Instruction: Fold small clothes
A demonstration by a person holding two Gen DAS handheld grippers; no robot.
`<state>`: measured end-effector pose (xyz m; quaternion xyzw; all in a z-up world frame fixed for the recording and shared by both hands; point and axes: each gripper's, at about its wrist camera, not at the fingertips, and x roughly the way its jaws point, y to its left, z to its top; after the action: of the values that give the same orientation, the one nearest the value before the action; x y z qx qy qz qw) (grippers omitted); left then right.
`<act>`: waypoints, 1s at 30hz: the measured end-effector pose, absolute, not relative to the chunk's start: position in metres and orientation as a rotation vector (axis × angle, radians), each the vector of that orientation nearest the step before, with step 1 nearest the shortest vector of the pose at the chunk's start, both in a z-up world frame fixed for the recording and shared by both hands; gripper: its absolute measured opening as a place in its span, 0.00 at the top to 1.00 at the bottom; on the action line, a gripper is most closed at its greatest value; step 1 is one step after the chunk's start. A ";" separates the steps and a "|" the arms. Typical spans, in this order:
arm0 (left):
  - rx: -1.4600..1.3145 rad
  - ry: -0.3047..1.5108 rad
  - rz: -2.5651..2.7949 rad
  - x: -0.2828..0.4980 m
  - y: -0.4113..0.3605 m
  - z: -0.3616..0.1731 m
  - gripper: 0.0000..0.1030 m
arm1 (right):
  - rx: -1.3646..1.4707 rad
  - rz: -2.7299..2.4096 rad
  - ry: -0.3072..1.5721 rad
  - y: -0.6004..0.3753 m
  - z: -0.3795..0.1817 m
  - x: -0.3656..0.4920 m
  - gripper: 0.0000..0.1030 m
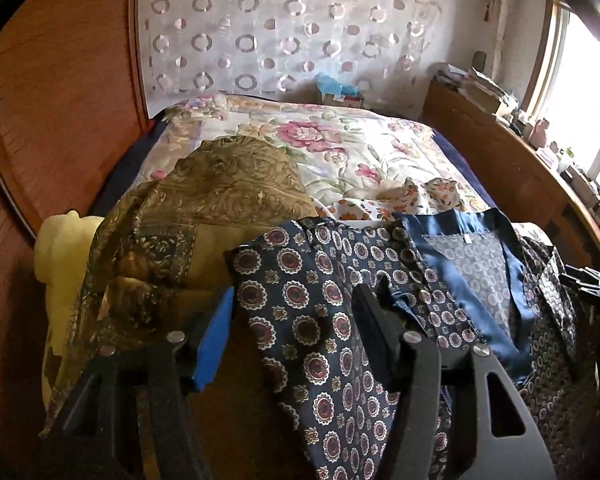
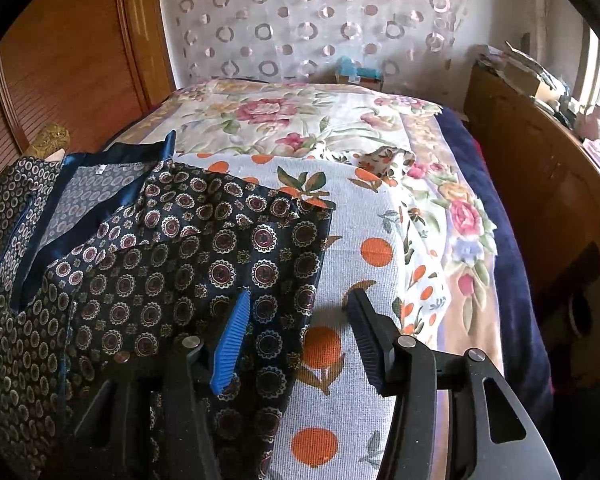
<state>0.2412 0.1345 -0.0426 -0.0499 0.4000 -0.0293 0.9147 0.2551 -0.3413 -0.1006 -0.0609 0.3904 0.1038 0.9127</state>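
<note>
Closest to the cameras, both tools are spread wide and pinch nothing. The left tool (image 1: 296,332) hangs over the dark blue cloth with round red flowers (image 1: 320,320), and the right tool (image 2: 300,336) hangs over the right edge of that same cloth (image 2: 204,264), with one finger above the cloth and the other above the white sheet with orange dots (image 2: 364,280). The dark blue cloth lies at the near edge of the bed, flat in part and rumpled at its top. It looks thin and slippery, so I think a tool could grab only one layer, or grab the sheet under it too, and then the fold would come out crooked or the sheet would lift with it. The cloth could also slide off the near edge of the bed if it is pulled that way. A little farther, a shiny blue lined piece (image 1: 476,264) lies beside it. Only the left view shows the big gold-brown scarf (image 1: 204,208) heaped at the left side of the bed and the pale yellow thing (image 1: 60,252) next to it. Only the right view shows how far the orange dot sheet runs to the right, and the dark blue blanket (image 2: 512,264) at the right edge of the bed. Farthest, the flowered bedspread (image 2: 284,120) reaches the curtain.
</note>
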 end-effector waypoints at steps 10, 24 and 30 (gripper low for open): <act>-0.027 0.807 -0.132 0.228 0.109 -0.038 0.96 | -0.116 0.221 0.807 -0.343 -0.099 0.255 0.48; -0.006 0.757 -0.292 0.182 0.063 -0.031 0.98 | -0.122 0.228 0.845 -0.337 -0.094 0.275 0.83; -0.006 0.736 -0.311 0.157 0.059 -0.029 0.98 | -0.098 0.230 0.797 -0.329 -0.087 0.257 0.99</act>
<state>0.1575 0.0591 -0.0286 -0.0028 0.3581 -0.1516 0.9213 0.2566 -0.3292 -0.0873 -0.0476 0.3872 0.1119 0.9140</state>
